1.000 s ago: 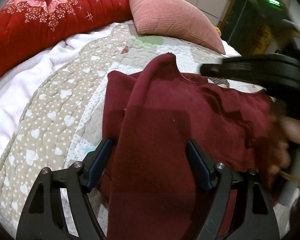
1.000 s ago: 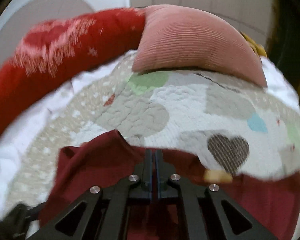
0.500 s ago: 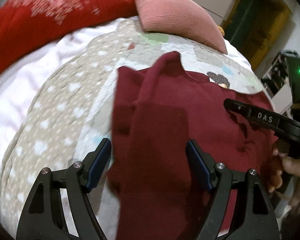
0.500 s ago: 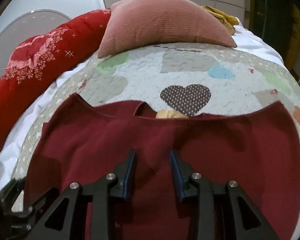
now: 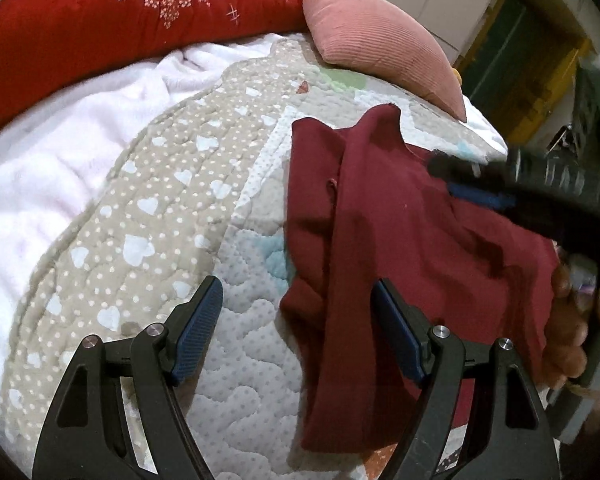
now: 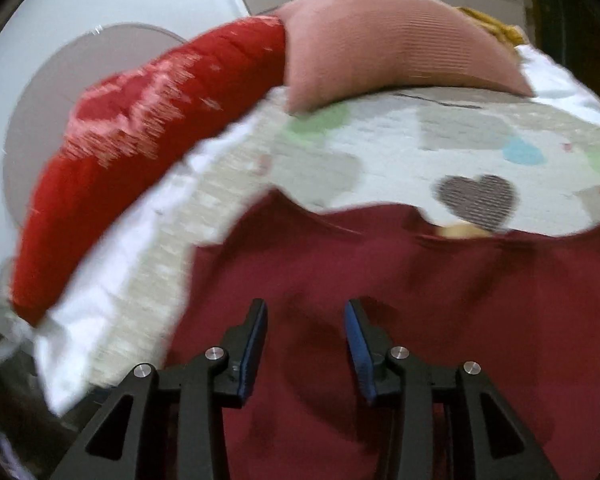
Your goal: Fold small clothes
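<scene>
One heart-patterned quilt (image 5: 172,216) covers the bed in front of you, with a red floral comforter (image 5: 100,28) and a pink ribbed cushion (image 5: 380,44) at its far edge. Your maroon garment (image 5: 400,248) lies partly folded on the quilt's near right. Your left gripper (image 5: 296,320) stands wide apart, gripping nothing; your right gripper (image 6: 306,340) is opening just above the cloth, nothing pinched.
</scene>
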The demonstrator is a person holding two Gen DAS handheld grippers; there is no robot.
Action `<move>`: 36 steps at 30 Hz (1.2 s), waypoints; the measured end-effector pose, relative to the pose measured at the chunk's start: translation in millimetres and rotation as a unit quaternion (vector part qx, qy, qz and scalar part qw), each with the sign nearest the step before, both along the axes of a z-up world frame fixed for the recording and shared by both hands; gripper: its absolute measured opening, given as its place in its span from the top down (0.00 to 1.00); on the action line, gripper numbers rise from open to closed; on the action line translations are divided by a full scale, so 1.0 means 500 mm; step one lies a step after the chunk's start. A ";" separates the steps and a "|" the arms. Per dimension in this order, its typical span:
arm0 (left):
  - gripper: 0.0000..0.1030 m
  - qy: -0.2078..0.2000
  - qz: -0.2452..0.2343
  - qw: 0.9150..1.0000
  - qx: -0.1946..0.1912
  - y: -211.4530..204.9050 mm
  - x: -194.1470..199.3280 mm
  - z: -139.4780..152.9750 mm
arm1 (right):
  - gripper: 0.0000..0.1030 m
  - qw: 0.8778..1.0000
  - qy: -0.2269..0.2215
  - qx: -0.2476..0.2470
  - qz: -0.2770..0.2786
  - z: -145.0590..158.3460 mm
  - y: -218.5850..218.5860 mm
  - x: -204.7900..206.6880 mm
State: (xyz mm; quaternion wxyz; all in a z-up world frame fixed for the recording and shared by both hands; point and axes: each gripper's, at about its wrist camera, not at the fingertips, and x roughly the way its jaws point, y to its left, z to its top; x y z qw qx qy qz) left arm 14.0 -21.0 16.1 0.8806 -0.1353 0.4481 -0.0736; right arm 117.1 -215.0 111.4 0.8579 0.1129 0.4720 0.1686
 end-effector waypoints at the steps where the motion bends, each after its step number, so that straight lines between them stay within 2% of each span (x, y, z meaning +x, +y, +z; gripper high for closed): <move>1: 0.24 -0.002 0.000 1.000 -0.002 -0.001 0.002 -0.001 | 0.62 1.000 0.001 0.011 0.006 0.007 0.018 0.007; 8: 0.23 -0.015 -0.004 1.000 -0.010 -0.001 -0.001 -0.007 | 0.64 0.998 0.022 -0.021 0.060 -0.020 0.152 0.055; 9: 0.23 -0.015 -0.004 1.000 -0.014 0.000 -0.002 -0.007 | 0.81 0.997 0.016 -0.039 0.066 -0.026 0.165 0.059; 10: 0.23 -0.015 -0.005 1.000 -0.018 0.002 -0.003 -0.007 | 0.90 0.996 0.010 -0.066 0.059 -0.031 0.171 0.062; 12: 0.23 -0.016 -0.005 1.000 -0.024 0.005 -0.008 -0.007 | 0.93 0.997 0.008 -0.056 0.056 -0.033 0.165 0.067; 21: 0.21 -0.022 -0.005 0.999 -0.023 0.001 -0.011 -0.007 | 0.94 0.988 -0.033 -0.111 0.098 -0.031 0.209 0.048; 25: 0.20 -0.022 -0.005 0.999 -0.024 0.002 -0.010 -0.008 | 0.94 0.990 -0.015 -0.102 0.101 -0.035 0.189 0.058; 26: 0.20 -0.022 -0.005 0.999 -0.025 0.002 -0.010 -0.008 | 0.91 0.990 -0.009 -0.096 0.101 -0.034 0.181 0.059; 28: 0.20 -0.021 -0.005 0.999 -0.026 0.003 -0.008 -0.009 | 0.74 0.992 -0.008 -0.084 0.099 -0.023 0.167 0.051; 29: 0.20 -0.022 -0.005 0.999 -0.027 0.003 -0.008 -0.009 | 0.57 0.992 -0.008 -0.080 0.102 -0.016 0.165 0.044; 30: 0.20 -0.022 -0.005 0.999 -0.027 0.002 -0.007 -0.009 | 0.49 0.991 -0.009 -0.083 0.107 -0.009 0.164 0.035; 34: 0.19 -0.023 -0.005 0.999 -0.027 0.003 -0.005 -0.010 | 0.46 0.985 0.011 -0.124 0.117 -0.008 0.177 0.027; 36: 0.19 -0.024 -0.005 0.999 -0.028 0.004 -0.004 -0.010 | 0.41 0.984 0.024 -0.134 0.117 -0.014 0.184 0.031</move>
